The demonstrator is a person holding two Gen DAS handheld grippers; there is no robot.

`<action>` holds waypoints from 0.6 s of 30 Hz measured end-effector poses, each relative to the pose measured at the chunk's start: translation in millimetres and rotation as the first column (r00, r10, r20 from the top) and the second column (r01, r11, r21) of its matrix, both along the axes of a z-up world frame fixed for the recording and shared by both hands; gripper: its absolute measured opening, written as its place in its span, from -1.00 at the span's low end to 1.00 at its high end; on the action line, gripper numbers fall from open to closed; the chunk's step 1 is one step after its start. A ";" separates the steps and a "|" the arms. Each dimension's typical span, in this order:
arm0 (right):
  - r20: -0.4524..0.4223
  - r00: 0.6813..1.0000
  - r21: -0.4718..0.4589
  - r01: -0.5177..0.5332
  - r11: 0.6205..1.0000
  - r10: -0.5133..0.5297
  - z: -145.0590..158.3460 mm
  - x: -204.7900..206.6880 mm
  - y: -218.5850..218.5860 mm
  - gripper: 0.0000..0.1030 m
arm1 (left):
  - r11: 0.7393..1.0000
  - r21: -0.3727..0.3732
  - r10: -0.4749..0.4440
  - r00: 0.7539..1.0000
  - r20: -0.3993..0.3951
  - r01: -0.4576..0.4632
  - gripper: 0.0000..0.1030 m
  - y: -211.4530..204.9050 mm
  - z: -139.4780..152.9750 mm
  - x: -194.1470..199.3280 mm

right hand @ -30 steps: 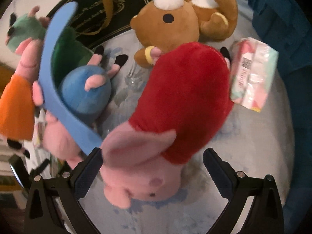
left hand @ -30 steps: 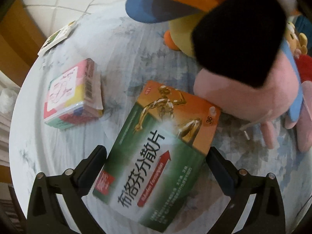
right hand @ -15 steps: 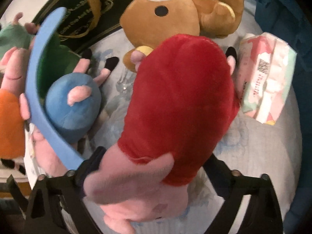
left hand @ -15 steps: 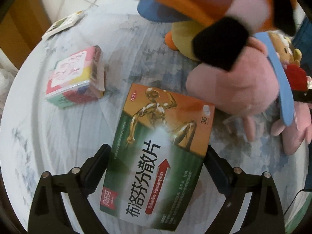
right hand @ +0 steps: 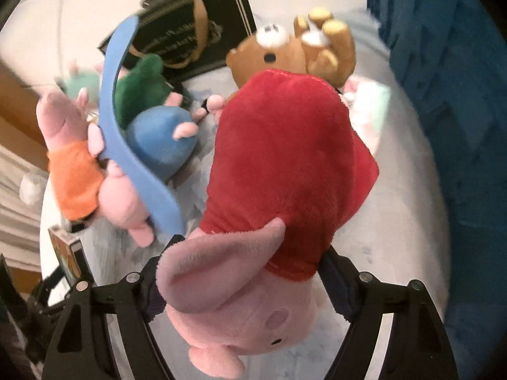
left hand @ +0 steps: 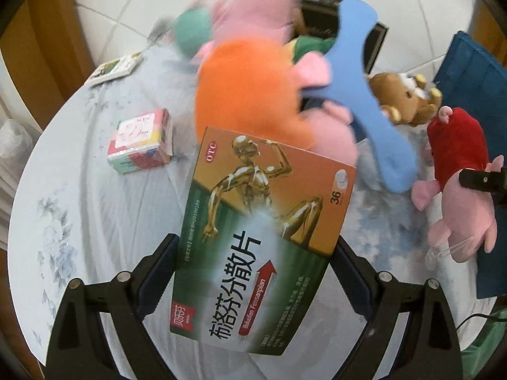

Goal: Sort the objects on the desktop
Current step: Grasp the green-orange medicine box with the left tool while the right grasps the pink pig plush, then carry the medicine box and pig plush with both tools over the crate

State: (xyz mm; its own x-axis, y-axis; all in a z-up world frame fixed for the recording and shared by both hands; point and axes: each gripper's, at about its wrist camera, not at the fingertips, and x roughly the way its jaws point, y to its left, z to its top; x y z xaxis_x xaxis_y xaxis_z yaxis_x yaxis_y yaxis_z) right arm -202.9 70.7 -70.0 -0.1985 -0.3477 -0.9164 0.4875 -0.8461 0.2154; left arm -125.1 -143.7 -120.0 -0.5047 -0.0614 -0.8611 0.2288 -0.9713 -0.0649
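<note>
My left gripper (left hand: 255, 247) is shut on a green and orange medicine box (left hand: 259, 237) and holds it above the round table (left hand: 95, 221). My right gripper (right hand: 250, 253) has a pink pig plush in a red dress (right hand: 285, 164) between its fingers; the jaws are closing and both pads press into its body near the head. The same pig (left hand: 456, 152) shows at the right of the left wrist view with a black finger against it. The medicine box (right hand: 65, 253) appears at the left edge of the right wrist view.
On the pale flowered cloth lie a pig plush in orange (left hand: 247, 95), a flat blue piece (left hand: 364, 95), a brown bear (left hand: 402, 98), a tissue pack (left hand: 139, 139) and a small card (left hand: 114, 68). A black box (right hand: 190, 31) sits behind, blue fabric (right hand: 443, 95) at right.
The left gripper has risen with the medicine box, so more of the table shows. The right gripper's fingers have come in from wide apart onto the red-dressed pig.
</note>
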 end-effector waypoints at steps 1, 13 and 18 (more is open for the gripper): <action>-0.019 1.000 -0.006 -0.004 1.000 0.004 7.6 7.0 5.3 0.56 | 1.000 -0.001 -0.005 1.000 -0.012 0.005 0.82 3.1 3.7 2.3; -0.224 0.974 -0.093 -0.054 0.994 0.032 76.2 55.4 49.0 0.56 | 0.992 -0.074 -0.119 0.971 -0.206 0.106 0.82 60.3 83.8 23.7; -0.323 0.946 -0.113 -0.062 0.992 0.022 110.7 72.6 68.6 0.56 | 0.981 -0.096 -0.188 0.940 -0.286 0.167 0.82 95.3 119.5 27.2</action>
State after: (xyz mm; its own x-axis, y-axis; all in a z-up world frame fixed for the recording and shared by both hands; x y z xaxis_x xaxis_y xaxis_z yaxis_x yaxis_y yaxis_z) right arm -130.3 139.3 40.7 -0.4579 -0.4652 -0.7576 0.5817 -0.8012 0.1404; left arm -97.9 -48.4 -0.5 -0.7415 -0.0020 -0.6709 0.0332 -0.9989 -0.0337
